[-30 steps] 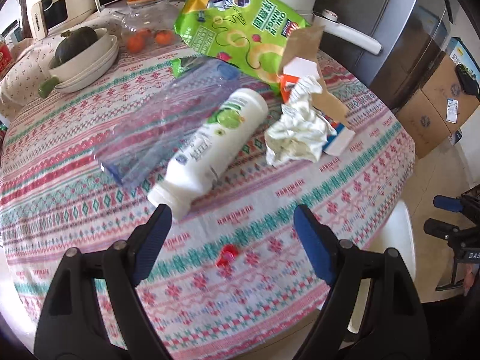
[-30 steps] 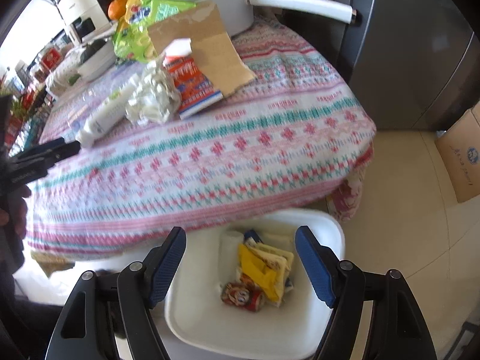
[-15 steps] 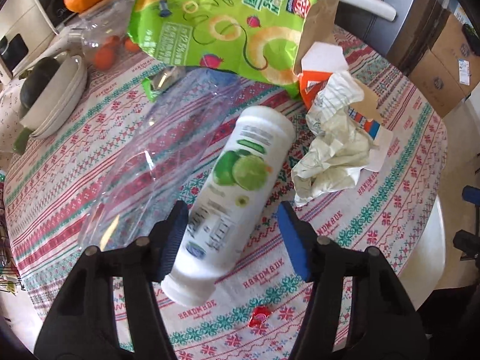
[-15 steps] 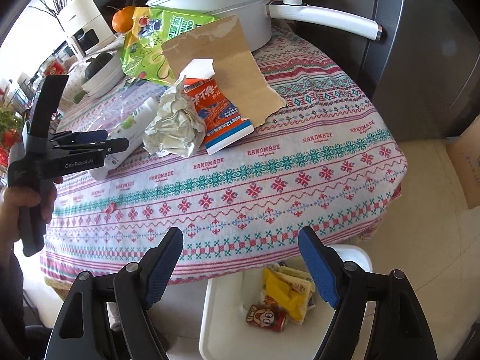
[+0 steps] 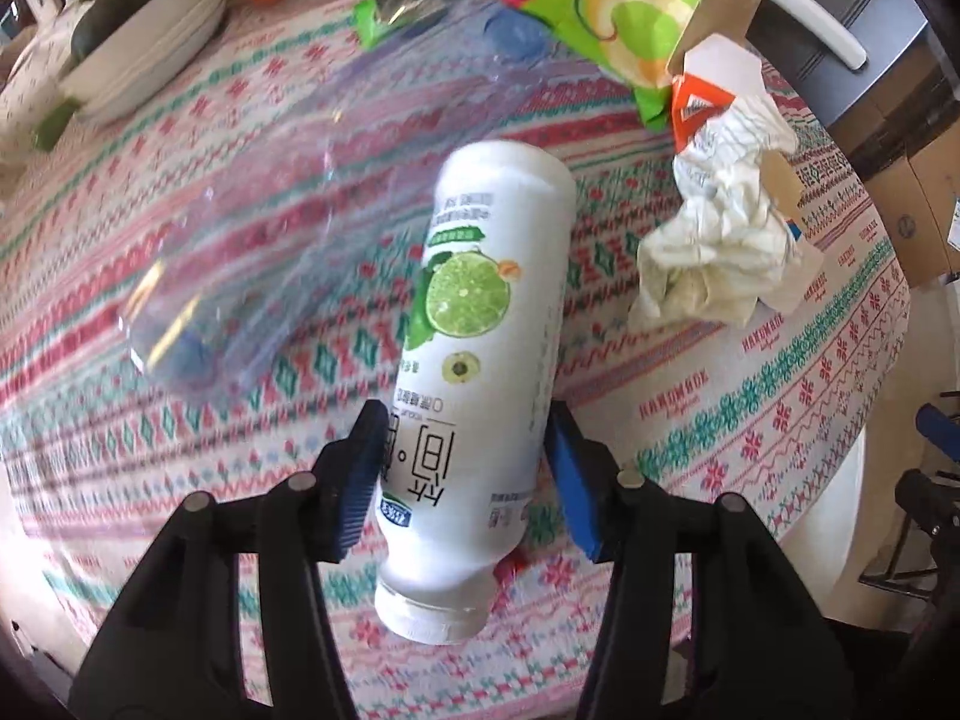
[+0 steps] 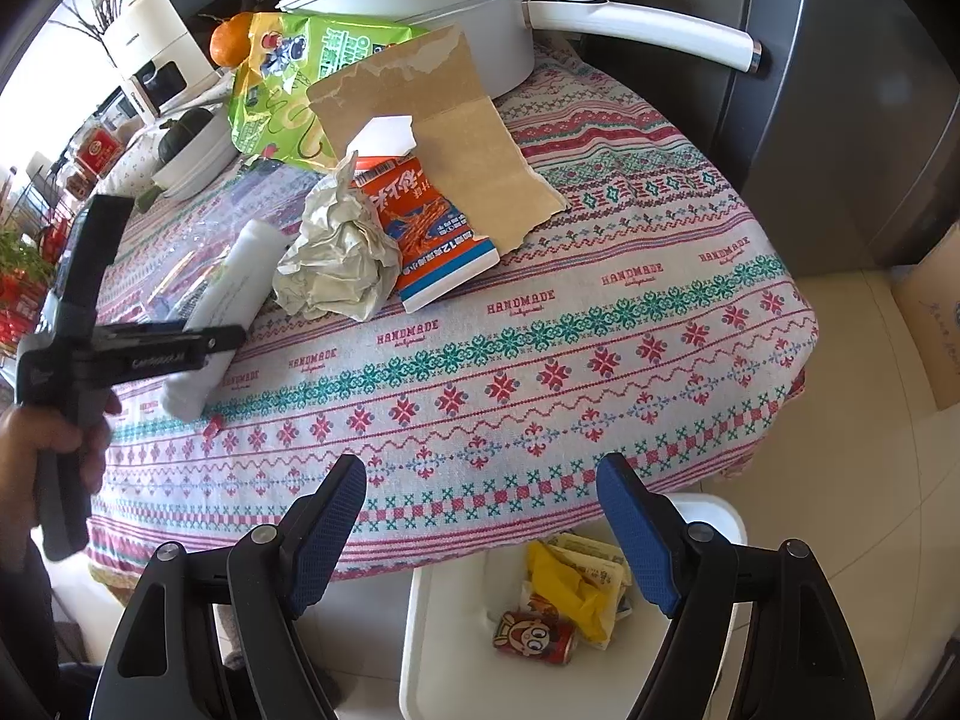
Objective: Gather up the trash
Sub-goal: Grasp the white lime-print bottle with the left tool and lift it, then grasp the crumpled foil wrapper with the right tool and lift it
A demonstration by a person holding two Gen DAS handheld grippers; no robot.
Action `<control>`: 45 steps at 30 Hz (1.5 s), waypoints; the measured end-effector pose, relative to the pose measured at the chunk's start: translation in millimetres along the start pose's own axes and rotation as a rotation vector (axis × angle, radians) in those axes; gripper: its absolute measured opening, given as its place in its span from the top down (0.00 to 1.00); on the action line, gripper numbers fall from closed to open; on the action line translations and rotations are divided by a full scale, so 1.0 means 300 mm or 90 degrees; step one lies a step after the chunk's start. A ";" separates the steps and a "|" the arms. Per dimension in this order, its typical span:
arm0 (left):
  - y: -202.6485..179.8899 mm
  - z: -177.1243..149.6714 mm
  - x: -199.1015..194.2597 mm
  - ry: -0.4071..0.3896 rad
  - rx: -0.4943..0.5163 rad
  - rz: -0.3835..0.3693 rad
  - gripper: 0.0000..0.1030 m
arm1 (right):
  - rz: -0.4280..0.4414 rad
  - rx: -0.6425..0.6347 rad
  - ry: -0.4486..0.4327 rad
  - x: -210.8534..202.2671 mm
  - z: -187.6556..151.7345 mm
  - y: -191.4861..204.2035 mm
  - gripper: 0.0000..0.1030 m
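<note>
Trash already fills the white bin [image 6: 420, 648] below the bench edge, while the left tool [image 5: 465, 462] clamps the yogurt bottle [image 5: 480, 324] near that edge, the right tool [image 6: 480, 531] hangs apart and empty, and crumpled paper [image 6: 339, 255] and wrappers remain.

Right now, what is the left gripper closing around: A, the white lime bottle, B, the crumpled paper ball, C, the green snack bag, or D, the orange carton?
A: the left gripper has its blue pads on either side of the white lime bottle lying on the tablecloth.
</note>
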State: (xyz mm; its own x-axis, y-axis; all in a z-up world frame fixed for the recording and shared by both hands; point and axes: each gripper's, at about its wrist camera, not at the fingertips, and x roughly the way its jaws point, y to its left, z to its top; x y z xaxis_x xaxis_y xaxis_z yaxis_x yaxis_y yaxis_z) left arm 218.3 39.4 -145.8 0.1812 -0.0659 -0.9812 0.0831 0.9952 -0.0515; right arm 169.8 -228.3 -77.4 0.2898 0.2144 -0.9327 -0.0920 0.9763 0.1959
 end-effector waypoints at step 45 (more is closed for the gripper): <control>0.156 -0.359 -0.264 -0.156 -0.082 -0.061 0.49 | 0.000 -0.096 -0.109 0.318 0.254 0.243 0.23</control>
State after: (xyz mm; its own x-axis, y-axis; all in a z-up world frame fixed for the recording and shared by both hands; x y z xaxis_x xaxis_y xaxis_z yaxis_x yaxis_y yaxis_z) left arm 102.2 98.9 -90.6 0.4116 -0.1598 -0.8972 -0.0103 0.9836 -0.1799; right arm 263.5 -134.4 -129.1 0.4458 0.2287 -0.8654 -0.2303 0.9636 0.1360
